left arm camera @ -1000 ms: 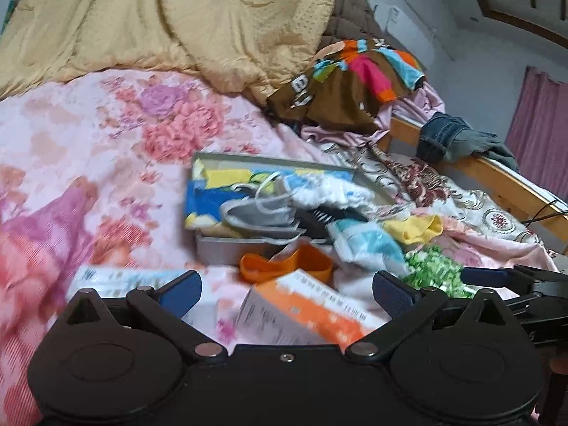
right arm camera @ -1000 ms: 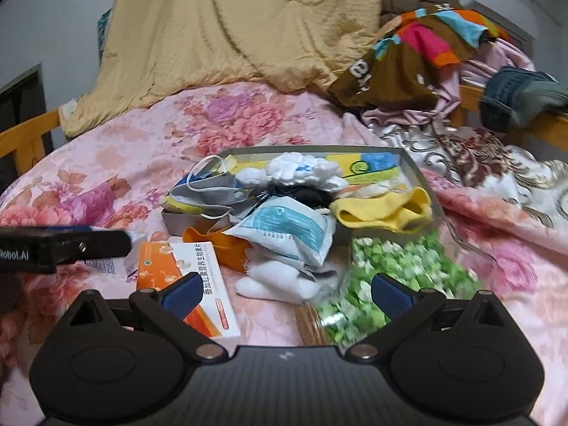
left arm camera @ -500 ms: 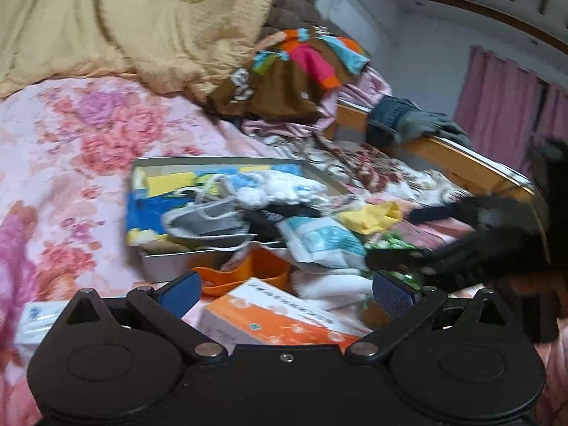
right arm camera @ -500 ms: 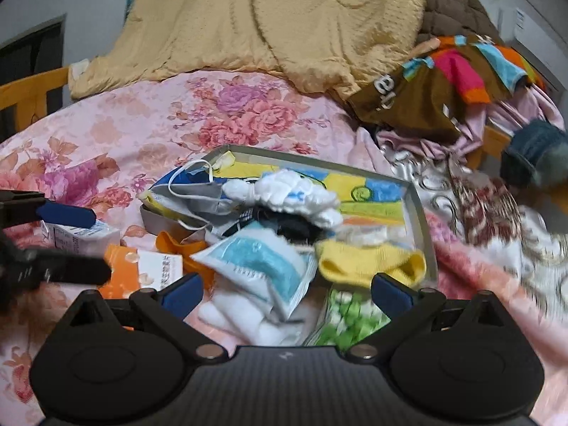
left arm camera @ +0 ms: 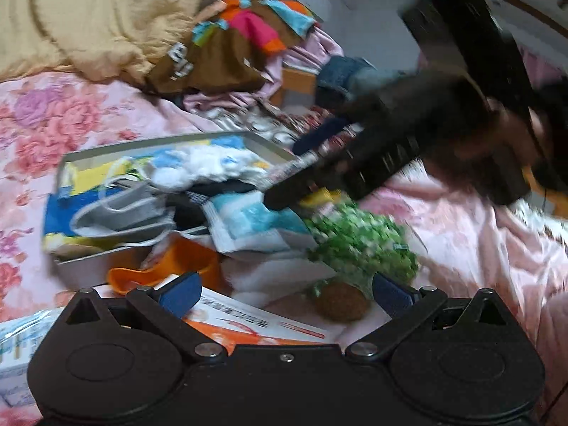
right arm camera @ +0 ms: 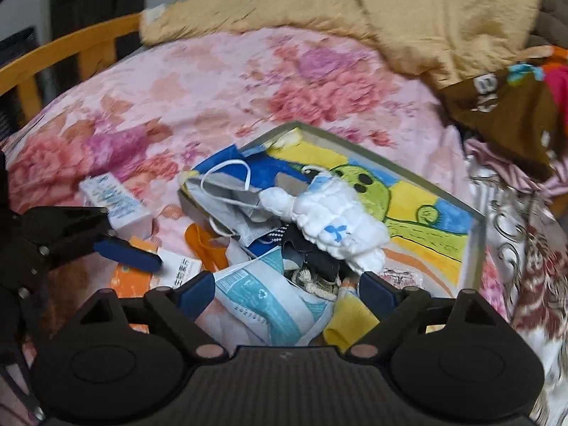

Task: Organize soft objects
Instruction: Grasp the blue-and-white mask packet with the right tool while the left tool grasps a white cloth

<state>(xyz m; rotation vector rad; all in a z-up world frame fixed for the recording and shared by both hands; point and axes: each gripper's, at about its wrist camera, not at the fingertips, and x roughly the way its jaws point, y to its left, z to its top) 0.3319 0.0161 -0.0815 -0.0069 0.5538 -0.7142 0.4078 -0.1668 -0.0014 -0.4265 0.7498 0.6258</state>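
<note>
Soft pile (right arm camera: pixel 284 259) half-hidden in tray (right arm camera: pixel 475 245), right claw (right arm camera: pixel 285 289) closing, empty, left claw (left arm camera: pixel 284 289) apart, blurred.

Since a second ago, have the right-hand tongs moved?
Yes. The right tongs have swung in over the tray, away from the green bundle.

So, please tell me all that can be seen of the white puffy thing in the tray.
The white puffy thing looks like soft quilted fabric, with bulging padded segments and a small blue mark on one side. It lies slanted across the pile inside the shallow tray, a narrower knobbed end pointing toward the grey face mask, which it touches. Dark fabric lies under it. No gripper touches it. What it is exactly, I cannot tell.
</note>
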